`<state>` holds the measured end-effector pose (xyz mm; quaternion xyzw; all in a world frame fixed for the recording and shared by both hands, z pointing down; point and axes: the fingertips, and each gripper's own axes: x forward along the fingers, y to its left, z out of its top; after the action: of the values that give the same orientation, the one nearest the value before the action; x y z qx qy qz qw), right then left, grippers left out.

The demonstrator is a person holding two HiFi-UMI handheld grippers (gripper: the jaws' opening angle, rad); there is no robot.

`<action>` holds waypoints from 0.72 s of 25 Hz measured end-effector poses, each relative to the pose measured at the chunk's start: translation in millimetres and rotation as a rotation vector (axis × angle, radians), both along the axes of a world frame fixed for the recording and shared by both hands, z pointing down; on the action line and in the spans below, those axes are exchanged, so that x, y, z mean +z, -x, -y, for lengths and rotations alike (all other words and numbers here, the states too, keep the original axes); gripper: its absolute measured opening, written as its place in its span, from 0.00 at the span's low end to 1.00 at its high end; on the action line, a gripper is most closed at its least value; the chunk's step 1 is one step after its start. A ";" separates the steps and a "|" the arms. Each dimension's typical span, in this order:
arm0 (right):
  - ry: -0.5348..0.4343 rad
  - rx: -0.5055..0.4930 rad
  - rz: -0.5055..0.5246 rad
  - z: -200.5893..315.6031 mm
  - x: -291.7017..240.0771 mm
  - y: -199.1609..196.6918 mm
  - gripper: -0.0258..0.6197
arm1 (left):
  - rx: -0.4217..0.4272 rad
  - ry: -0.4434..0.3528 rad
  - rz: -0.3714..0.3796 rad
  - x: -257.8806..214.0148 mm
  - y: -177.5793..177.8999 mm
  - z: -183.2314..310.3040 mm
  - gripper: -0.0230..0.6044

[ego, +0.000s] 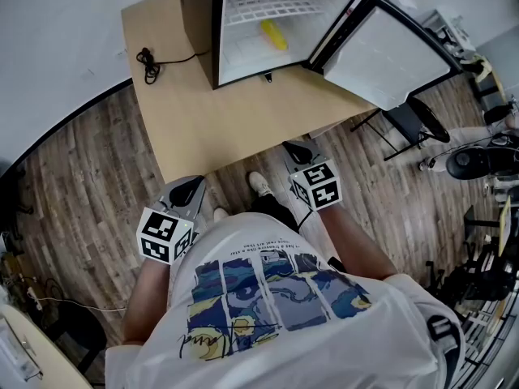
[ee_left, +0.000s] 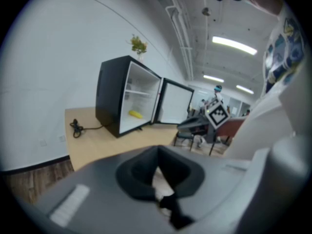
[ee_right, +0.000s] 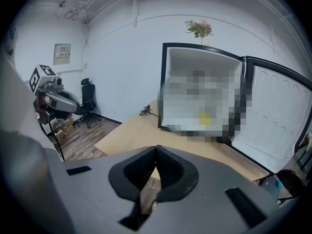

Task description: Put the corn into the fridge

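The yellow corn (ego: 274, 35) lies inside the black mini fridge (ego: 197, 23), whose door (ego: 388, 49) hangs open to the right. The left gripper view also has the corn (ee_left: 135, 114) on the fridge floor. In the right gripper view a mosaic patch covers the fridge interior. My left gripper (ego: 191, 187) and right gripper (ego: 297, 150) hover close to my body, short of the table's near edge and far from the fridge. Both have their jaws shut with nothing between them, as the left gripper (ee_left: 157, 151) and right gripper (ee_right: 156, 150) show in their own views.
The fridge stands at the back of a light wooden table (ego: 211, 120). A coiled black cable (ego: 147, 61) lies on the table's left side. A black office chair (ego: 409, 120) stands to the right of the table, with more equipment at the far right.
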<state>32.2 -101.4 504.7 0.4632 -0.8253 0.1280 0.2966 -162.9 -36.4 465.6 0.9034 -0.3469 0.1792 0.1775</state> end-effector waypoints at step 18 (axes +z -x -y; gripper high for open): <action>0.010 -0.034 0.008 41.6 6.4 -8.0 0.06 | -0.018 0.015 0.020 2.7 -11.8 35.5 0.05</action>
<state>40.2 -143.0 511.1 0.4471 -0.8336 0.1288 0.2978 -151.2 -71.9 468.4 0.8971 -0.3553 0.1893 0.1822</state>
